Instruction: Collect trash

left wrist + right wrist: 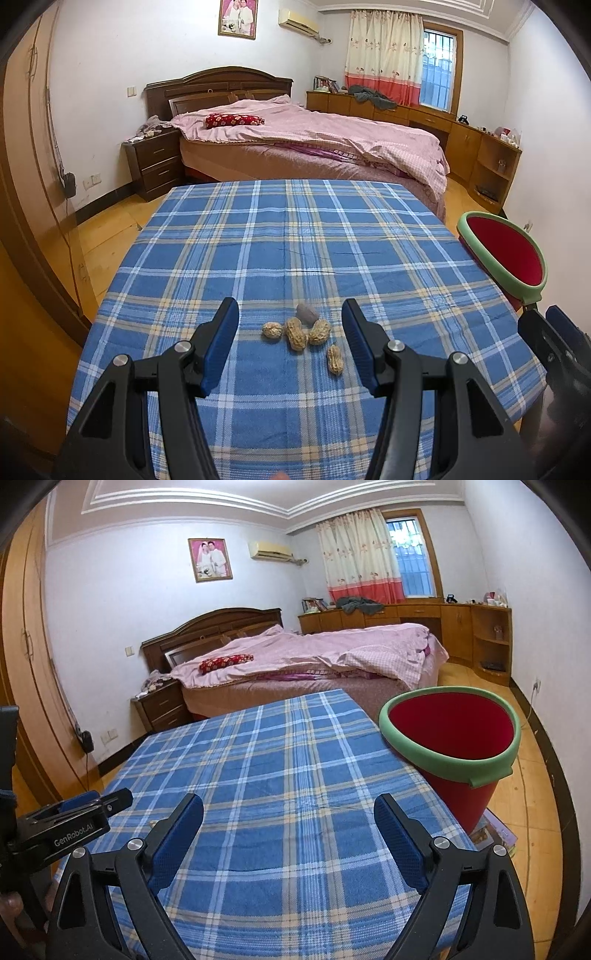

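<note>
Several peanuts and a greyish pit lie in a small cluster on the blue plaid tablecloth. My left gripper hovers just above and behind them, open, its blue pads apart on either side of the cluster and touching nothing. A red bin with a green rim stands off the table's right edge, also seen in the left wrist view as the bin. My right gripper is open wide over bare cloth near the bin, with nothing between its fingers.
Beyond the table stands a bed with pink covers, with a dark nightstand to its left. Wooden cabinets line the far right wall. A wardrobe fills the left side. Printed papers lie on the floor under the bin.
</note>
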`<move>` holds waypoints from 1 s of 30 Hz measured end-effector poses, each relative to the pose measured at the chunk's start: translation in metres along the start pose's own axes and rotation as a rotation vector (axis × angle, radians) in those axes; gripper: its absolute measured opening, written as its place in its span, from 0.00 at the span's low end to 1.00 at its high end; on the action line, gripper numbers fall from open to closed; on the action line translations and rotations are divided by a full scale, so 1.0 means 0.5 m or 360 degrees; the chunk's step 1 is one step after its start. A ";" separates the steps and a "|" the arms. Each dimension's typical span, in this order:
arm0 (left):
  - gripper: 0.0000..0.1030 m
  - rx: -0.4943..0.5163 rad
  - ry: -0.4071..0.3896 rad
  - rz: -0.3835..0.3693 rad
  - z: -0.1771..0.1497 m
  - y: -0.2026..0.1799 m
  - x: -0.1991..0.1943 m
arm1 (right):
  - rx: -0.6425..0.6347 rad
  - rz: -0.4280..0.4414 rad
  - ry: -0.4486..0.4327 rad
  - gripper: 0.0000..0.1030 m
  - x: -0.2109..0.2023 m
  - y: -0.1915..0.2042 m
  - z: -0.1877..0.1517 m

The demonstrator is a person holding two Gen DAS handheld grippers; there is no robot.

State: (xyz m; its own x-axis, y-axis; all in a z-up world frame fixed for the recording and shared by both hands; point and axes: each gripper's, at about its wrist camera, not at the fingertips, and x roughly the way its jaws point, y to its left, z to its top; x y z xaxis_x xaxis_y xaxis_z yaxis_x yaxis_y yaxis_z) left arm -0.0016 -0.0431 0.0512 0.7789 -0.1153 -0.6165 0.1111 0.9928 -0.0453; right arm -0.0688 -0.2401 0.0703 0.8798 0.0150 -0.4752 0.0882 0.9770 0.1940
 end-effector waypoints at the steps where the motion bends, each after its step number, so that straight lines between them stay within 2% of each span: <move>1: 0.56 -0.0003 -0.0001 0.0003 0.000 0.000 0.000 | -0.0001 -0.0001 0.0005 0.91 0.001 0.001 0.000; 30: 0.56 -0.0016 -0.0025 -0.0005 0.002 0.004 -0.003 | -0.0002 -0.0013 0.0039 0.91 0.011 -0.001 -0.007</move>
State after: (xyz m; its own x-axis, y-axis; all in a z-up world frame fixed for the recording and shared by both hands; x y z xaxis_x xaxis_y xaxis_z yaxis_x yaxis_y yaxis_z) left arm -0.0019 -0.0410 0.0530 0.7880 -0.1189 -0.6041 0.1074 0.9927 -0.0554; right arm -0.0654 -0.2395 0.0647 0.8673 0.0123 -0.4977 0.0946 0.9774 0.1889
